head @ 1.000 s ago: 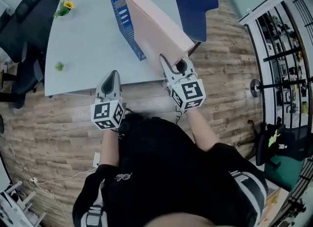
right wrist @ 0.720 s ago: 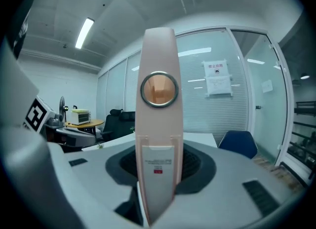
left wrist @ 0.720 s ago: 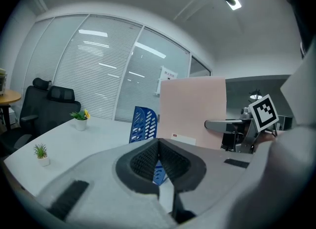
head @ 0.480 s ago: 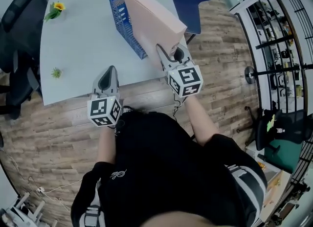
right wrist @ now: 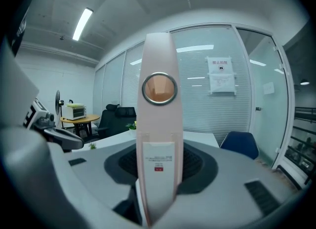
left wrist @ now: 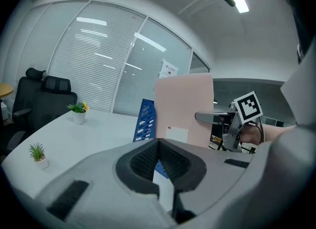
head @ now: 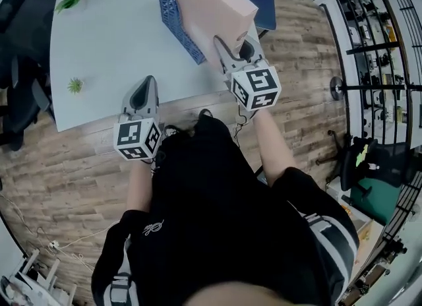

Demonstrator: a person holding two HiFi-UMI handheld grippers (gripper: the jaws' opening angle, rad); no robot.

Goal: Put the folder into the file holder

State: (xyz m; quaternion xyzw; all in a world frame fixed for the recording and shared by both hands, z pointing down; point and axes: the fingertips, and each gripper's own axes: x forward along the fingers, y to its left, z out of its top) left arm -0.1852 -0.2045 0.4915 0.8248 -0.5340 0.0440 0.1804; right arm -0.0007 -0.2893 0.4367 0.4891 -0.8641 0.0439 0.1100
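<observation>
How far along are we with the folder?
Done: folder upright on the table, beside the holder. In hand: right gripper has its spine between jaws that have just been opening. Remaining: I cannot tell whether it sits inside; confirm, then withdraw. Left gripper shut, empty.

You're in an office: a pale meeting table [head: 112, 41] ringed by black swivel chairs [left wrist: 47, 97] and a blue chair [right wrist: 240, 146], glass partition walls with blinds [left wrist: 98, 60], a notice [right wrist: 220, 76] on the glass, and a ceiling strip light [right wrist: 83, 23].
</observation>
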